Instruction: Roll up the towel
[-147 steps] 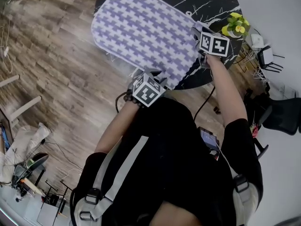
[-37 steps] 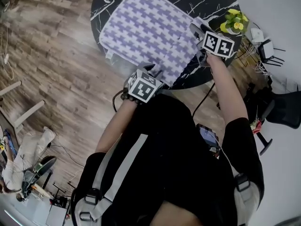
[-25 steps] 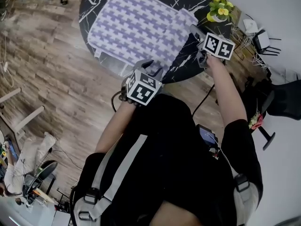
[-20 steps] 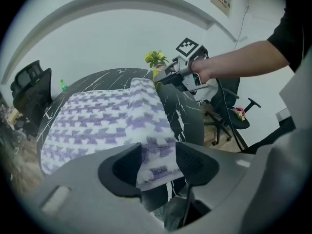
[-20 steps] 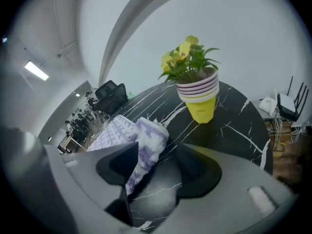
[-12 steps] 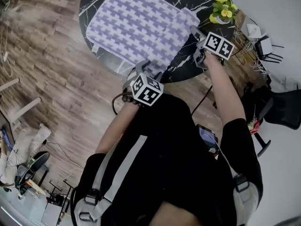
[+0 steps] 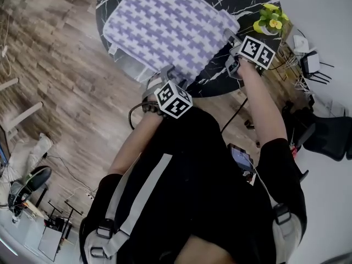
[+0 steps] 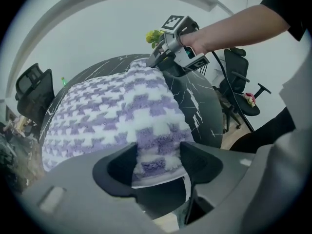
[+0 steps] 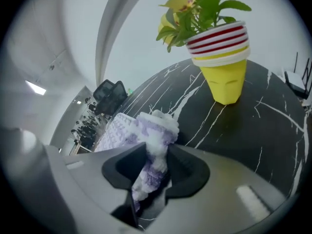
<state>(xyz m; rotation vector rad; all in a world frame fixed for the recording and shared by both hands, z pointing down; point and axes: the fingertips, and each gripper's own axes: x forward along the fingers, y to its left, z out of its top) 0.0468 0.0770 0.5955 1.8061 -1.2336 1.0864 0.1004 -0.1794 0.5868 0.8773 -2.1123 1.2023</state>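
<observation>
A purple-and-white houndstooth towel point(image 7: 170, 23) lies spread flat on the round black marble table point(image 7: 242, 4). My left gripper point(image 7: 166, 75) is at the towel's near corner. In the left gripper view the towel's edge point(image 8: 156, 150) lies between the jaws of this gripper point(image 8: 158, 162), which have just been opening and stand wide apart, open. My right gripper point(image 7: 230, 40) is at the towel's right corner. Its jaws point(image 9: 155, 167) have just been closing and pinch a bunched fold of towel point(image 9: 157, 130).
A yellow pot with red and white stripes and a green plant point(image 9: 224, 67) stands on the table just beyond the right gripper, also seen in the head view point(image 7: 270, 23). Black office chairs point(image 8: 31, 89) stand round the table. Wooden floor point(image 7: 60, 81) lies to the left.
Both grippers have sunk onto the towel's near edge. The right jaws have closed on the right corner and bunched it. The left gripper has edged up to the near corner.
</observation>
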